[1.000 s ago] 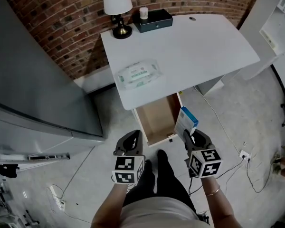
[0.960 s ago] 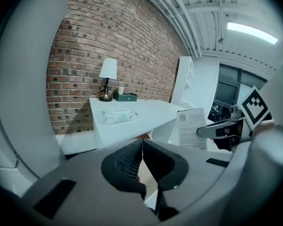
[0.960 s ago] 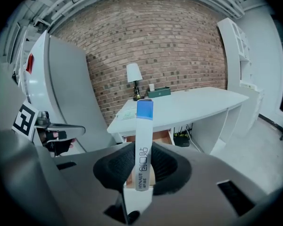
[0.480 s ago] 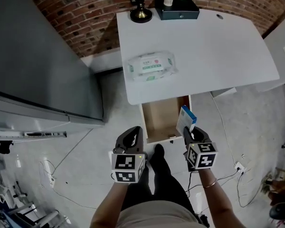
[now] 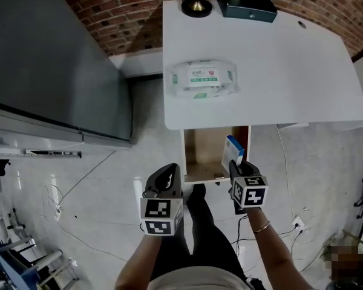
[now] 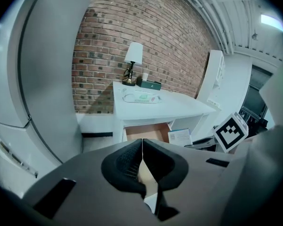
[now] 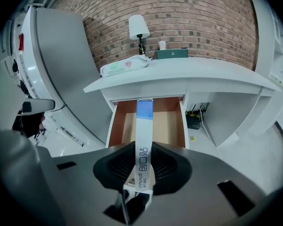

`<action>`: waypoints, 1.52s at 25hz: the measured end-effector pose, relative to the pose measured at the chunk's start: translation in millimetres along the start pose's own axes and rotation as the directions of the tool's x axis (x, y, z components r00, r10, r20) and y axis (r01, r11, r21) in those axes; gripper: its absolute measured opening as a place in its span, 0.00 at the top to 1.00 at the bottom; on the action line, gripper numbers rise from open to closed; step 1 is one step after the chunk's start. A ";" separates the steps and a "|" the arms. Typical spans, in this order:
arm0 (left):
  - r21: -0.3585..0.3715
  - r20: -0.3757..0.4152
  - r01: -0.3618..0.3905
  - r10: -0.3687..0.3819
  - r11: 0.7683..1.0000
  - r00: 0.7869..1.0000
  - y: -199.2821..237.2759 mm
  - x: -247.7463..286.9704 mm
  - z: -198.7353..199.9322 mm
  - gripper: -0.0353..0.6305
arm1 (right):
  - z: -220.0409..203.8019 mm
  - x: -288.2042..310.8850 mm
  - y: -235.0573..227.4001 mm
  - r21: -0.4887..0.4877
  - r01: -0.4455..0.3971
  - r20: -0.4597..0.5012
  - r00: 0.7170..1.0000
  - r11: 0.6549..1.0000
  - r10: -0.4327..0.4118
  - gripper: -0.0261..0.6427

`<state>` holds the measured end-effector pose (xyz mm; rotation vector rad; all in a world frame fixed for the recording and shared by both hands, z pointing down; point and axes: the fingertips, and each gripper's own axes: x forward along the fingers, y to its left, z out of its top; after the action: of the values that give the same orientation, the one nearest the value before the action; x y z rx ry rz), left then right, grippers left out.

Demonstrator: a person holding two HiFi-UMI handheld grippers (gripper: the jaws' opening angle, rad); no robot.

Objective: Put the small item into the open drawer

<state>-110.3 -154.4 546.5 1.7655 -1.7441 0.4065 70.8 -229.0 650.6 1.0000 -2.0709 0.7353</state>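
A small flat white box with a blue end [image 5: 232, 153] [image 7: 143, 145] is clamped between the jaws of my right gripper [image 5: 238, 169] [image 7: 142, 175]. It stands on edge over the front right part of the open drawer [image 5: 201, 165] [image 7: 170, 124], whose wooden inside looks empty. The drawer sticks out from under the white desk [image 5: 290, 71] [image 7: 193, 74]. My left gripper [image 5: 164, 183] [image 6: 142, 166] hangs to the left of the drawer front, its jaws pressed together with nothing between them. The left gripper view also catches the box [image 6: 180, 137] and the drawer [image 6: 144, 133].
On the desk lie a pack of wet wipes [image 5: 203, 79], a lamp base [image 5: 197, 3] and a dark box with a white cup [image 5: 249, 3]. A grey cabinet [image 5: 54, 65] stands left of the desk. Cables [image 5: 278, 156] run over the floor. The person's legs [image 5: 199, 222] are below the drawer.
Both grippers and the view have moved closer to the desk. The box in the right gripper now stands over the drawer's front right part. The left gripper stays shut.
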 end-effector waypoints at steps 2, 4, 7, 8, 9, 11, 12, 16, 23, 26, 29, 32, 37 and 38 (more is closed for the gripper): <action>-0.015 -0.007 -0.014 0.014 1.000 1.000 2.9 2.7 -5.2 0.91 | -7.8 11.4 -3.0 -0.009 0.001 -0.028 1.000 1.000 -0.001 0.82; -0.024 -0.010 -0.027 0.027 0.999 1.000 5.8 5.9 -9.8 0.91 | -15.1 23.1 -5.6 -0.014 0.002 -0.055 0.998 1.000 -0.003 0.82; -0.046 -0.009 -0.057 0.057 0.997 0.998 12.3 8.8 -20.1 0.91 | -24.2 39.5 -8.8 -0.016 0.005 -0.089 0.996 1.000 -0.006 0.82; -0.058 -0.010 -0.070 0.070 0.996 0.998 14.9 9.1 -24.3 0.91 | -26.6 44.5 -10.2 -0.017 0.006 -0.097 0.995 1.000 -0.007 0.82; -0.072 -0.011 -0.083 0.082 0.994 0.997 17.2 9.0 -28.3 0.91 | -29.0 49.4 -11.4 -0.018 0.006 -0.105 0.994 1.000 -0.007 0.82; -0.095 -0.018 -0.100 0.098 0.990 0.995 20.9 8.9 -36.6 0.91 | -33.3 59.4 -12.1 -0.022 0.004 -0.120 0.993 1.000 -0.006 0.82; -0.103 -0.023 -0.104 0.102 0.989 0.994 22.0 9.2 -40.5 0.91 | -35.1 64.5 -12.0 -0.021 0.002 -0.128 0.992 1.000 -0.005 0.82; -0.122 -0.038 -0.124 0.120 0.985 0.992 24.9 10.2 -52.5 0.91 | -45.7 84.4 -13.5 0.007 0.002 -0.166 0.986 1.000 -0.001 0.82; -0.131 -0.047 -0.159 0.154 0.979 0.987 37.3 12.4 -64.3 0.91 | -55.3 116.0 -14.9 -0.025 0.032 -0.222 0.974 0.999 -0.037 0.82; -0.141 -0.053 -0.168 0.162 0.976 0.985 42.0 14.2 -70.8 0.91 | -59.5 127.8 -15.8 -0.043 0.046 -0.238 0.970 0.998 -0.055 0.82; -0.146 -0.057 -0.173 0.166 0.974 0.984 47.2 16.8 -74.9 0.91 | -63.1 138.7 -16.7 -0.053 0.066 -0.256 0.964 0.996 -0.077 0.82; -0.152 -0.062 -0.178 0.171 0.972 0.983 51.6 19.6 -77.9 0.91 | -68.6 148.2 -16.6 -0.061 0.081 -0.278 0.956 0.995 -0.095 0.82; -0.160 -0.059 -0.181 0.174 0.970 0.983 55.1 24.8 -78.4 0.91 | -77.9 158.7 -13.2 -0.070 0.090 -0.309 0.945 0.993 -0.108 0.82; -0.161 -0.059 -0.180 0.172 0.970 0.983 55.2 25.8 -78.5 0.91 | -79.3 159.8 -12.5 -0.073 0.091 -0.314 0.943 0.993 -0.110 0.82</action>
<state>-146.3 -123.1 633.7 1.4805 -1.8531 0.3608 37.4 -244.5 825.6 0.8842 -1.7401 0.7276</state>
